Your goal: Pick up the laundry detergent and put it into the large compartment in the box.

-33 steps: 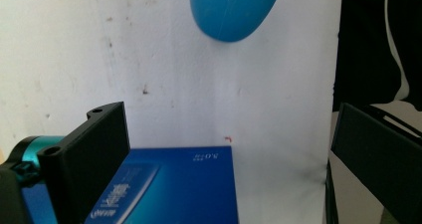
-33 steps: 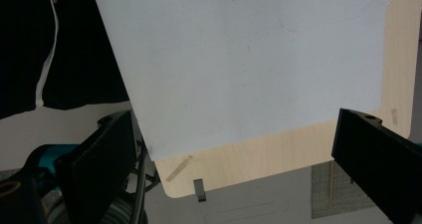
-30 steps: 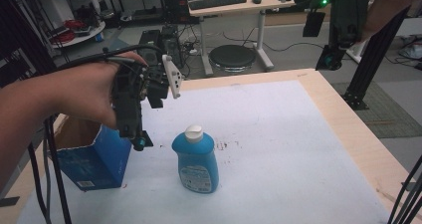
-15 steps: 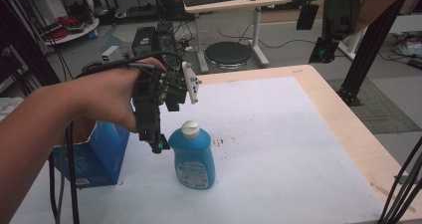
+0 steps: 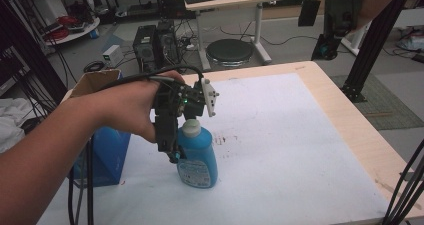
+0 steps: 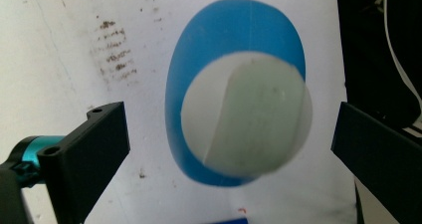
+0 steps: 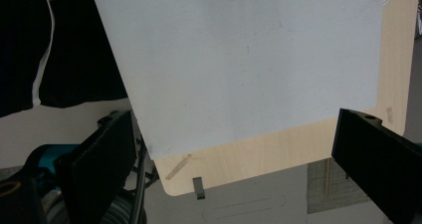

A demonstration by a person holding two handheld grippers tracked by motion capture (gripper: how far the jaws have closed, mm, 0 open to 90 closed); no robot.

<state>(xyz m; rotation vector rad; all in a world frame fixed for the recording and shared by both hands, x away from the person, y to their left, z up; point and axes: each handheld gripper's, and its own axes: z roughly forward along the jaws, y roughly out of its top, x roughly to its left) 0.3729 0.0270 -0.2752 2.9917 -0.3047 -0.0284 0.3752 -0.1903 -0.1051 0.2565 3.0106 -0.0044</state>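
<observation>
The lower part of the left gripper point(image 5: 172, 152) is pressed close against the left side of the blue bottle point(image 5: 198, 157) in the high view, so its fingers are hard to make out there and part of the bottle's shoulder is covered by the gripper body. The person's left hand point(image 5: 132, 110) and forearm hide much of the blue box point(image 5: 107, 147) standing at the tabletop's left edge; only its open cardboard flap and one blue side are seen.

In the left gripper view the fingers point(image 6: 94, 154) are held wide apart, one on each side of the bottle's white cap point(image 6: 246, 114), which is seen from directly above and is blurred. Neither finger touches the cap or the blue body below it. The bottle stands upright on the white sheet point(image 5: 280, 150), left of the middle, just beside the box.

The right gripper point(image 5: 330, 25) is seen at the top right, raised well above and beyond the tabletop's far right corner, partly cut off by the frame. In the right gripper view its fingers point(image 7: 99, 154) are spread apart with nothing between them, and the wooden tabletop point(image 7: 278, 149) edge and a rounded corner are seen far below.

The sheet's right half is bare up to the wooden border.
</observation>
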